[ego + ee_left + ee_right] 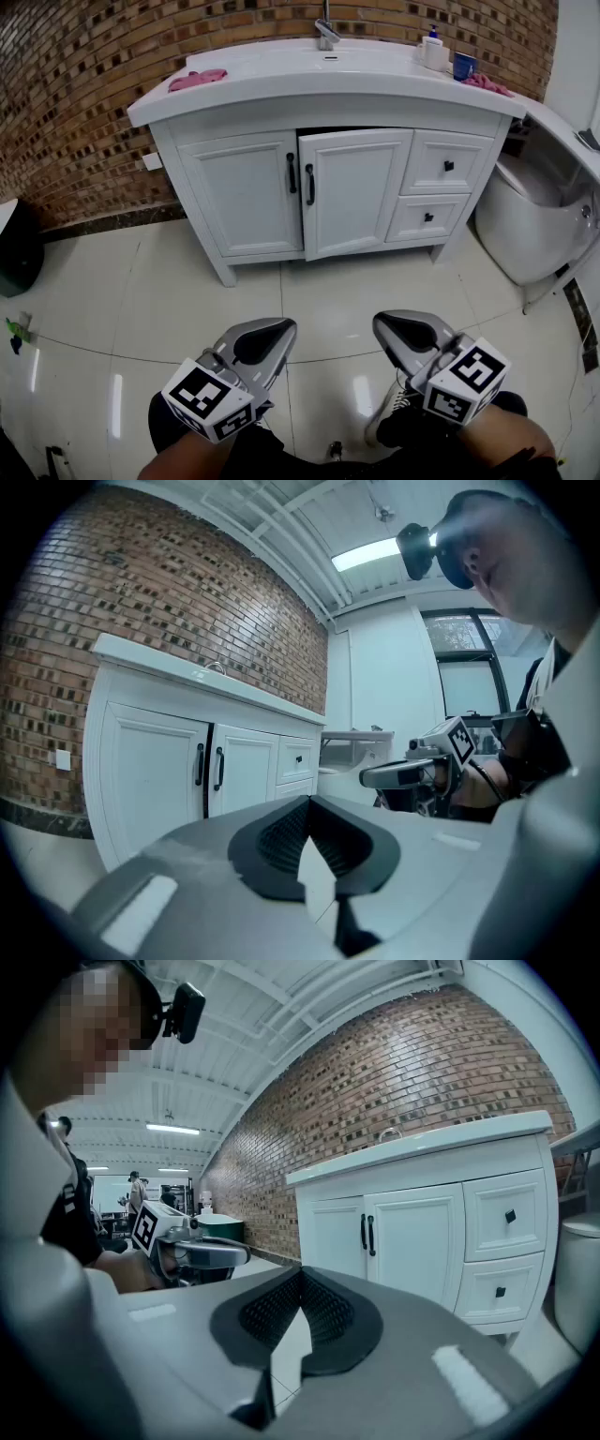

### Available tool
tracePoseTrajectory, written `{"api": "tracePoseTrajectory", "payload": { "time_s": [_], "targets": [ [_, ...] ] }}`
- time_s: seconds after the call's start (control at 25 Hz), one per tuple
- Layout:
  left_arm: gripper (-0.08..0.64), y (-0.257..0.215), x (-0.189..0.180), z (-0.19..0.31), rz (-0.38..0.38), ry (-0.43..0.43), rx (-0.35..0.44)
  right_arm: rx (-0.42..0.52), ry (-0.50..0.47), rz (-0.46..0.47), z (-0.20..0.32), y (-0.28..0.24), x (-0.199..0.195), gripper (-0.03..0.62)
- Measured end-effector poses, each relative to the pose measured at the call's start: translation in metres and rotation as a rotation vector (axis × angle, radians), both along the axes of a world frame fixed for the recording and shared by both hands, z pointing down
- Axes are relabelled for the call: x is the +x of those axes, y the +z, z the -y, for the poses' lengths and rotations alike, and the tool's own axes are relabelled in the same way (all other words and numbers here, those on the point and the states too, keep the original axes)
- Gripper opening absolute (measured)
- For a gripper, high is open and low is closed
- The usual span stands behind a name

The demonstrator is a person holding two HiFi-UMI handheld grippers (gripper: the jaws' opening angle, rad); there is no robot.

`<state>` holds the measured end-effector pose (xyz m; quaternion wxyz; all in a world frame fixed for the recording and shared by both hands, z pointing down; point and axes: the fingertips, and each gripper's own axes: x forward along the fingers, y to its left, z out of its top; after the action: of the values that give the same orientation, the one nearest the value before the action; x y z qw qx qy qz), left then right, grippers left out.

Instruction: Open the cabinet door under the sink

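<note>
The white cabinet [328,187] under the sink stands across the tiled floor from me. Its left door [244,192] is closed. The right door [361,192] sits slightly ajar, with a dark gap along its top. Two black handles [292,173] meet at the middle seam. My left gripper [281,325] is low at the bottom left, shut and empty, well short of the cabinet. My right gripper [386,323] is beside it, also shut and empty. In the left gripper view the jaws [307,803] meet in front of the doors [211,766]. In the right gripper view the jaws [300,1274] meet left of the doors [394,1241].
Two small drawers [448,166] sit right of the doors. A white fixture [534,220] stands close at the cabinet's right. A faucet [326,33], a pink cloth [197,79], a soap bottle [433,47] and a blue cup [463,66] are on the countertop. A dark bin [19,253] is at the left.
</note>
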<state>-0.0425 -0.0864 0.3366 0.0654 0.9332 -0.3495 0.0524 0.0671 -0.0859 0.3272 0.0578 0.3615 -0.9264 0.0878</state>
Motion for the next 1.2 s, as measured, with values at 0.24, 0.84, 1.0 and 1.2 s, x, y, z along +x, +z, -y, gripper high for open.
{"api": "tracePoseTrajectory", "payload": {
  "time_s": [0.24, 0.84, 1.0, 1.2],
  "targets": [
    [0.006, -0.001, 0.001, 0.001, -0.007, 0.0, 0.004, 0.002, 0.004, -0.001, 0.0, -0.001, 0.001, 0.008],
    [0.006, -0.002, -0.011, 0.021, -0.013, -0.067, 0.021, -0.002, 0.006, 0.007, 0.002, -0.005, -0.003, 0.008],
    [0.006, -0.029, -0.023, 0.048, -0.131, -0.115, -0.004, 0.027, 0.011, 0.034, 0.011, -0.023, -0.013, 0.008],
    [0.006, -0.073, -0.024, 0.083, -0.153, -0.134, 0.041, 0.118, -0.014, 0.008, 0.027, -0.051, -0.039, 0.008]
  ]
}}
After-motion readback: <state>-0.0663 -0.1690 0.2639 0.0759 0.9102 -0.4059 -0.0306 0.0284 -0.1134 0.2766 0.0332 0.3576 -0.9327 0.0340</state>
